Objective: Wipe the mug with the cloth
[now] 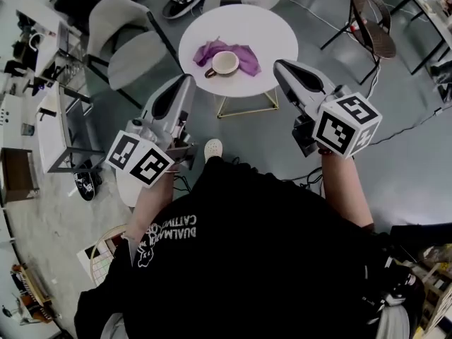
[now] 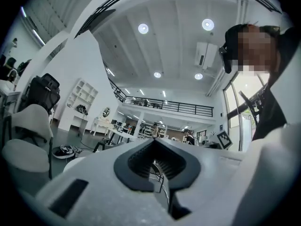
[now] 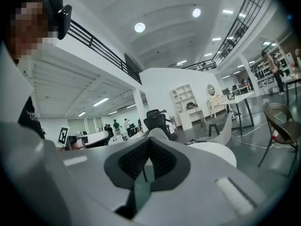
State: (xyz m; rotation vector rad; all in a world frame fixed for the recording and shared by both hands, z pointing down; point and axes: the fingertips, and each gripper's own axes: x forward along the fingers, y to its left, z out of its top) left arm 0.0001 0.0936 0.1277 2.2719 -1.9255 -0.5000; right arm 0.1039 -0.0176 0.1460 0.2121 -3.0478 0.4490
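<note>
Short of table — tools closed, empty

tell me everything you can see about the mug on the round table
The mug is small and round, cream inside, with a darker brownish handle pointing to the picture's lower left. It looks ceramic. It stands upright, mouth up, and seems empty, though it is too small to be sure. It sits on the crumpled purple cloth near the middle of the round white table. Only the cloth touches it.
</note>
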